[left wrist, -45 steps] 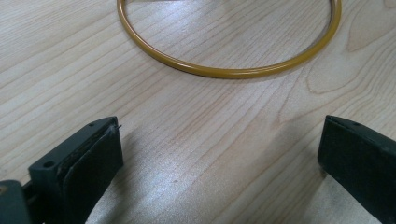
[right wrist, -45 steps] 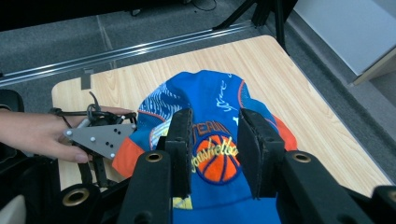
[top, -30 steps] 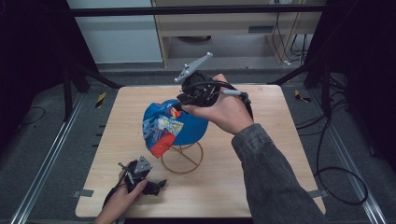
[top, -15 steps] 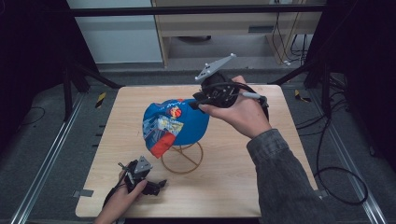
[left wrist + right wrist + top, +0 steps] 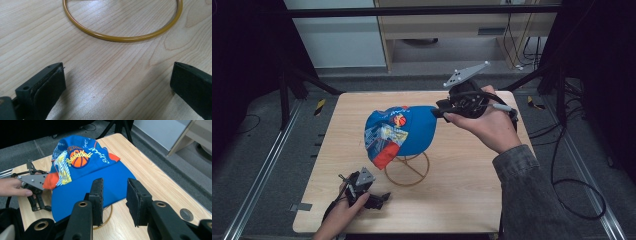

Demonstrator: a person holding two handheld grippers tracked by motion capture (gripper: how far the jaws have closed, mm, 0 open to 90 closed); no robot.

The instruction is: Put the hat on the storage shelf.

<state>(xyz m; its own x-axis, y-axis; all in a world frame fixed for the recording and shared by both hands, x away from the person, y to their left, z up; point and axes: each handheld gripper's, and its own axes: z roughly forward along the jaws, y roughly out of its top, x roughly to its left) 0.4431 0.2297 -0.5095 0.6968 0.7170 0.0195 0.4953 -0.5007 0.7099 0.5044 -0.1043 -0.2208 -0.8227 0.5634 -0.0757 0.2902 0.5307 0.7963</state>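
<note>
While beside the cap, right tool part-open (nothing held)

Stand's upright hidden under the cap, yellow ring cut off at the left gripper view's top edge

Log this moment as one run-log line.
left gripper: open, low over table | right gripper: open, nothing between jaws, by cap's brim | cap: on gold wire stand
</note>
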